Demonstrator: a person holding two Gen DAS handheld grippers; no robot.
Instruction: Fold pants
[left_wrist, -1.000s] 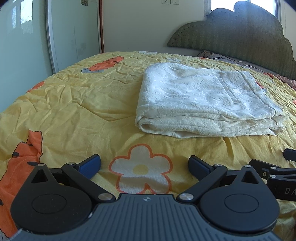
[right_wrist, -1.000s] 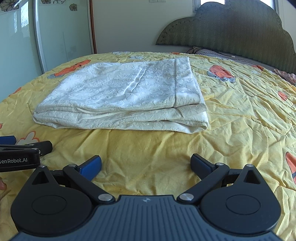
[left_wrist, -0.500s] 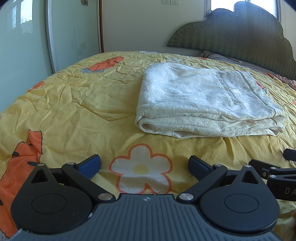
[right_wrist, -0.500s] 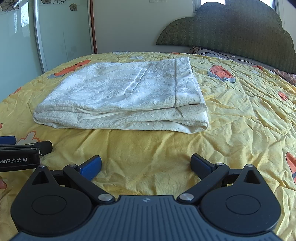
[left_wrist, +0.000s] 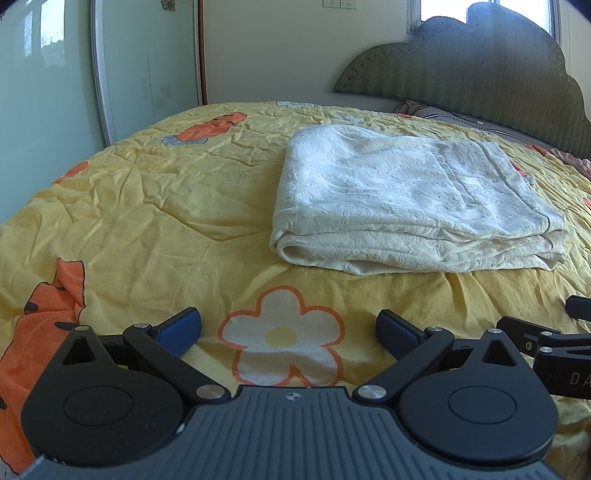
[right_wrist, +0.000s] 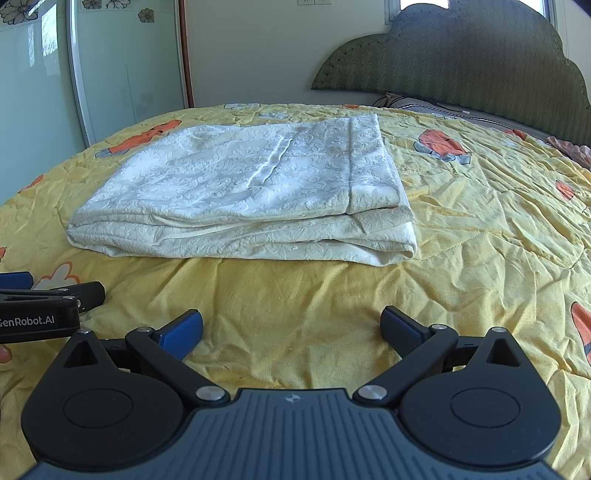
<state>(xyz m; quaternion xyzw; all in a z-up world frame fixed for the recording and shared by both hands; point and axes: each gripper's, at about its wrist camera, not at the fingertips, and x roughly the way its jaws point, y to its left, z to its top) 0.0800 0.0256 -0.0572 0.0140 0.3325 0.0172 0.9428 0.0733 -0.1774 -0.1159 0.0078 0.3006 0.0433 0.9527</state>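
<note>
2 grippers low over the yellow quilt (left_wrist: 147, 221), side by side, both short of the pants (left_wrist: 406, 206), touching nothing. Left gripper (left_wrist: 288, 328) fingers spread wide, empty, over a white flower print (left_wrist: 284, 343). Right gripper (right_wrist: 291, 326) spread wide, empty. Cream pants lie folded in a flat stack mid-bed, green headboard (right_wrist: 461, 62) behind.

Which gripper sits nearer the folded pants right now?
Neither, clearly. The left gripper and right gripper both sit open on the bedspread, short of the folded pants, touching nothing: left by its left end, right by its right.
</note>
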